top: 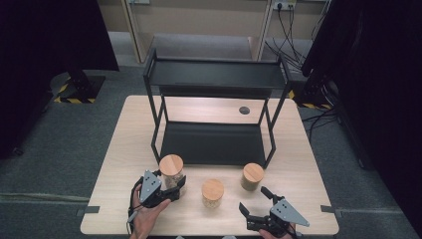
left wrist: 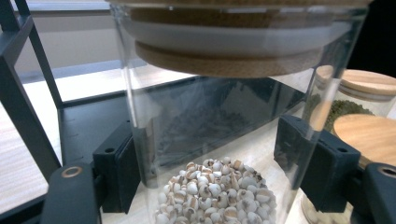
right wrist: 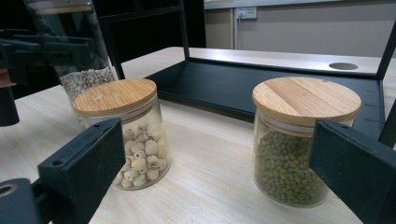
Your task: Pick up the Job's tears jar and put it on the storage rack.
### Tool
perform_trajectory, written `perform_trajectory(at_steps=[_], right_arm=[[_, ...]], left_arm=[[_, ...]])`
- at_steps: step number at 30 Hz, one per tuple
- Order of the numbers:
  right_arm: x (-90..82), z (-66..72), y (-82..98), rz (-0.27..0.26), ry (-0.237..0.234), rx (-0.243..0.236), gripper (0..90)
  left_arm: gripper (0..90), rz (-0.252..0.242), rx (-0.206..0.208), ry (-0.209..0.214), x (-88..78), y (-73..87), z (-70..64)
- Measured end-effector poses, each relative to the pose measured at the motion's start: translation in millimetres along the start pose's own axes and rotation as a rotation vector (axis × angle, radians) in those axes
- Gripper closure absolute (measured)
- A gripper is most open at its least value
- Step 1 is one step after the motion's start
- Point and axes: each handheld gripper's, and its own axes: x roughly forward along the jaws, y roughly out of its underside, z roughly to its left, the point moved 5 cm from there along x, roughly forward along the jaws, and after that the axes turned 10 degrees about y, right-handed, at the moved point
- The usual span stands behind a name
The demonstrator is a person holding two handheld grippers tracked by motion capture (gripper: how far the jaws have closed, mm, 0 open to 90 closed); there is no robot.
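The tall grain jar (top: 171, 172) stands upright (long axis vertical) just before the rack's (top: 214, 144) lower front edge, clamped by the left gripper (top: 174, 191). Bare table (top: 124, 149) lies leftward. The right gripper (top: 254, 209) gapes empty.

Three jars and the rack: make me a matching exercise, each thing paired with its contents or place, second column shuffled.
Things:
1. tall jar
2. middle jar
3. right-hand jar
4. black rack

Descriptions:
A. holds small green beans, stands free near the rack's front right leg
B. stands at the far side of the table, both shelves bare
C. clamped between the pads of the left gripper, small pale grains at its bottom
D. short, holds large whitish round seeds, stands between the other two

Pairs: 1-C, 2-D, 3-A, 4-B
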Motion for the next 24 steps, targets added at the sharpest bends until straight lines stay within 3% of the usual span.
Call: perform_trajectory(at_steps=[14, 24], right_arm=[[-1.0, -2.0, 0.0, -0.001, -0.002, 0.01, 4.4], [-2.1, -3.1, 0.4, -0.002, -0.004, 0.019, 4.4]], left_arm=[[25.2, -0.007, 0.013, 0.006, 21.8, -26.1, 8.9], [25.2, -0.013, 0.007, -0.007, 33.8, -33.7, 15.7]])
